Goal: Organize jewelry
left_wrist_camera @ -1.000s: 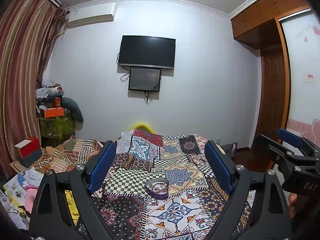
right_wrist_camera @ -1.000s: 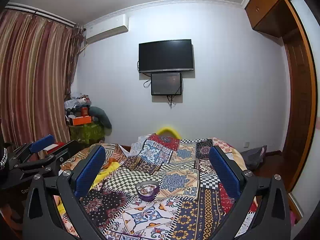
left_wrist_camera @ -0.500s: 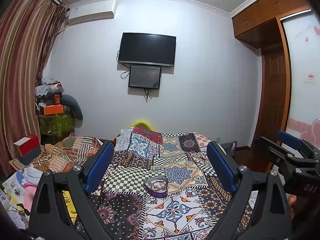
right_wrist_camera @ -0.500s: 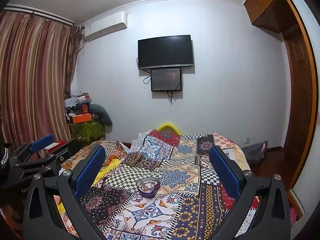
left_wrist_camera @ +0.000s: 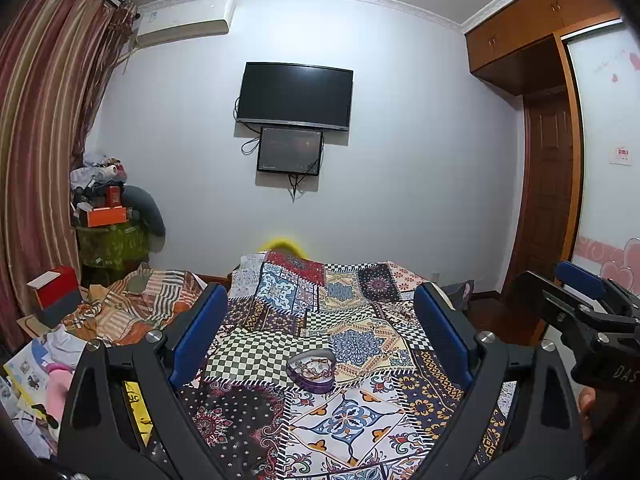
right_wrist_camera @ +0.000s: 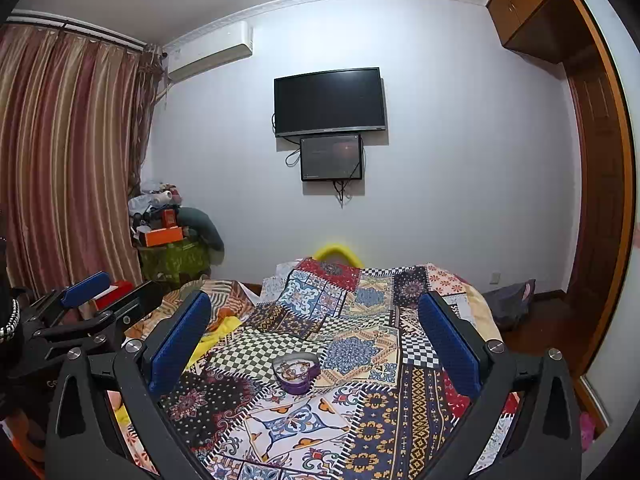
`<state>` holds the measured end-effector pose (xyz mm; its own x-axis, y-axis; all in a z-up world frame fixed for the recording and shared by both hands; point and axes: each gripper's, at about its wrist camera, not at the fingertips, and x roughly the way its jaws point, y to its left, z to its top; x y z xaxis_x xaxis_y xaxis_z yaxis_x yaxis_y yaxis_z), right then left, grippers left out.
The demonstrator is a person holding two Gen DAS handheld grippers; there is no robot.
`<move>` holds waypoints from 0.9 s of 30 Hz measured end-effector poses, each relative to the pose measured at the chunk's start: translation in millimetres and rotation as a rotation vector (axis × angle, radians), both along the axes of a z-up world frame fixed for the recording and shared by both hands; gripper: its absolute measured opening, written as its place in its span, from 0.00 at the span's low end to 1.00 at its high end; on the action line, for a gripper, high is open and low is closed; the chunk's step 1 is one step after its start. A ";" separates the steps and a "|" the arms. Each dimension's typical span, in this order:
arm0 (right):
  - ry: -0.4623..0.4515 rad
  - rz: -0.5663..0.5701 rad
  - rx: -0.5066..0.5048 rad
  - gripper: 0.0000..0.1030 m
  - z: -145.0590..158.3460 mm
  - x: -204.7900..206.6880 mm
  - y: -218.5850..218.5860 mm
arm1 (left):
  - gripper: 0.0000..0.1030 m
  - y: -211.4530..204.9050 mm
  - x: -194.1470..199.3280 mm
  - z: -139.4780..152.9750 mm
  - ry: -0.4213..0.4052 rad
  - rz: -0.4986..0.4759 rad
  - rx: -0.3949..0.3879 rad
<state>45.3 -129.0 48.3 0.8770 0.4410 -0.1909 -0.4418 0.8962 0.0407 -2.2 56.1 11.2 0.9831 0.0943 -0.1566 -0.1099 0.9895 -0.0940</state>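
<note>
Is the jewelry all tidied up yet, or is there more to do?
Some jewelry already lies inside the purple heart-shaped box on the patchwork quilt, so that part looks done. Nothing is in hand: the left gripper and right gripper are both open and empty, above the quilt. The box has no lid on; no lid or loose jewelry shows, so what remains is unclear.

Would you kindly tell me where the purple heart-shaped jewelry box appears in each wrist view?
Left wrist: purple heart-shaped jewelry box lies just below centre on the patchwork quilt.
Right wrist: the box lies slightly left of centre, lower down.
Shared landmark: the black wall-mounted television above.
</note>
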 end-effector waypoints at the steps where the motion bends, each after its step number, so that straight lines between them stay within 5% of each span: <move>1: 0.000 0.001 0.000 1.00 -0.3 0.2 0.0 | 0.92 0.0 0.0 0.0 0.000 0.000 0.000; 27: 0.001 -0.002 0.003 1.00 -1.1 1.1 -0.8 | 0.98 1.0 1.3 -1.6 0.006 -0.012 -0.021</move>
<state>46.4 -129.8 47.2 0.8774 0.4400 -0.1910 -0.4402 0.8968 0.0436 -0.9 57.1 9.6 0.9832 0.0797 -0.1642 -0.0991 0.9886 -0.1137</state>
